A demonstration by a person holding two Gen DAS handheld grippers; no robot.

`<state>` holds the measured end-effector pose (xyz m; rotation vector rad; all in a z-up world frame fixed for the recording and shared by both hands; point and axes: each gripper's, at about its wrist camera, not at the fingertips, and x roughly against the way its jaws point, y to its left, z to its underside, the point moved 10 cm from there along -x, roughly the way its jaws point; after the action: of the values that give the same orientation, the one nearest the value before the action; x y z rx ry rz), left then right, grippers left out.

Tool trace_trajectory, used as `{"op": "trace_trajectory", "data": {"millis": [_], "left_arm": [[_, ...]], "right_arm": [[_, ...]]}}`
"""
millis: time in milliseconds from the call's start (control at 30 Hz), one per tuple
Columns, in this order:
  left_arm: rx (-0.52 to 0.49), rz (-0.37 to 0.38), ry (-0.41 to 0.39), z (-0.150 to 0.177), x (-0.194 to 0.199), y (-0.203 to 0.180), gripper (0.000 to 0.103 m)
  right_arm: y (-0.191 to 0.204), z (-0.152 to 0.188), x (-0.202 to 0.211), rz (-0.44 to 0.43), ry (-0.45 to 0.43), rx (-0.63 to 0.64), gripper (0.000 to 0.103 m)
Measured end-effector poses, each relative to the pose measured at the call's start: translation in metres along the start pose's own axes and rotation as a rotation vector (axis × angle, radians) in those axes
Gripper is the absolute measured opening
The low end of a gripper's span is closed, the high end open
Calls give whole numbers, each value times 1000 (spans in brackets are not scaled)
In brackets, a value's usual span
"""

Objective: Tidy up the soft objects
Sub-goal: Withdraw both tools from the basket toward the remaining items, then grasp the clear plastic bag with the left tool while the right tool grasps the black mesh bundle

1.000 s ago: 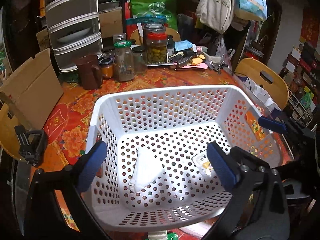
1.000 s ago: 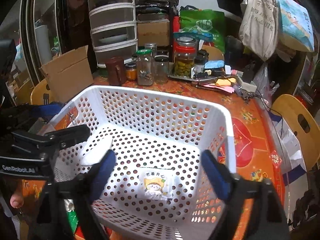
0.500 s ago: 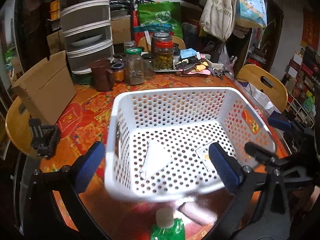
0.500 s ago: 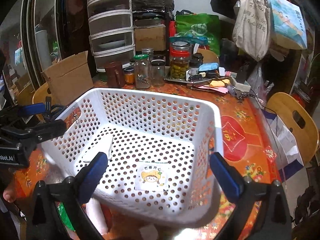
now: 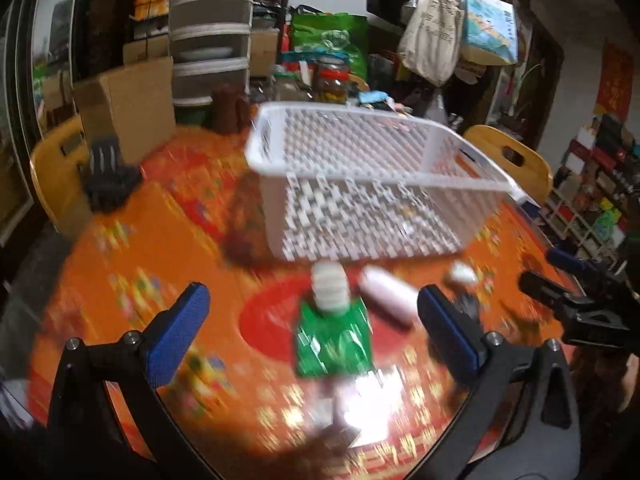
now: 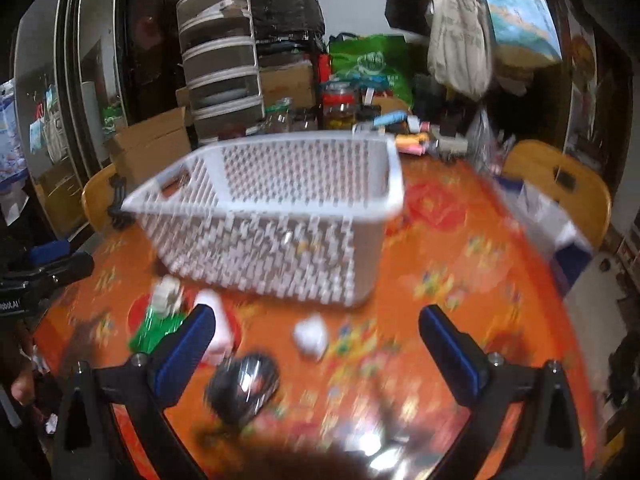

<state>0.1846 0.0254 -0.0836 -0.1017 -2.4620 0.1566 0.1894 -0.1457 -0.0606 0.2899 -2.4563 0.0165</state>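
A white perforated basket (image 5: 360, 184) (image 6: 280, 216) stands on the orange flowered table. In front of it lie a green pouch with a white cap (image 5: 332, 332) (image 6: 158, 320), a pale pink soft roll (image 5: 386, 300) (image 6: 216, 332), a small white lump (image 6: 312, 336) (image 5: 460, 274) and a dark shiny object (image 6: 244, 388). My left gripper (image 5: 316, 332) is open and empty, low over the green pouch. My right gripper (image 6: 316, 348) is open and empty, near the white lump. Both views are blurred by motion.
Jars (image 6: 340, 106), a stack of drawers (image 6: 220, 76) and cardboard boxes (image 5: 124, 108) crowd the table's far side. Wooden chairs stand at the left (image 5: 56, 172) and right (image 6: 560, 184). Bags (image 5: 432, 28) hang behind.
Both grippers have pulled back and down from the basket. The basket now stands farther off, and the loose objects in front of it have come into view.
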Motion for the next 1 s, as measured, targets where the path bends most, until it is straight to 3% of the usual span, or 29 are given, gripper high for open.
{"op": "trace_trajectory", "data": {"millis": [267,533,633,800,1000], "left_arm": [[-26,14,101,92,-26,-25,103],[-57,-14,106,107,-41,-32,102],[-72,-46,90,103,-44,-35,94],[-84,-53,63,96,-41,-35,59],[-73,-40,37,95,-34,-29,59]], "right_arm": [[3,62,3,-31,-8,-109,102],[16,72,2,-48,-2,-98,102],[20,69,-1,-51,-3,-97,102],[27,68,-7,-52,5,-82,102],[44,69,-19,-68,26,-54,102]]}}
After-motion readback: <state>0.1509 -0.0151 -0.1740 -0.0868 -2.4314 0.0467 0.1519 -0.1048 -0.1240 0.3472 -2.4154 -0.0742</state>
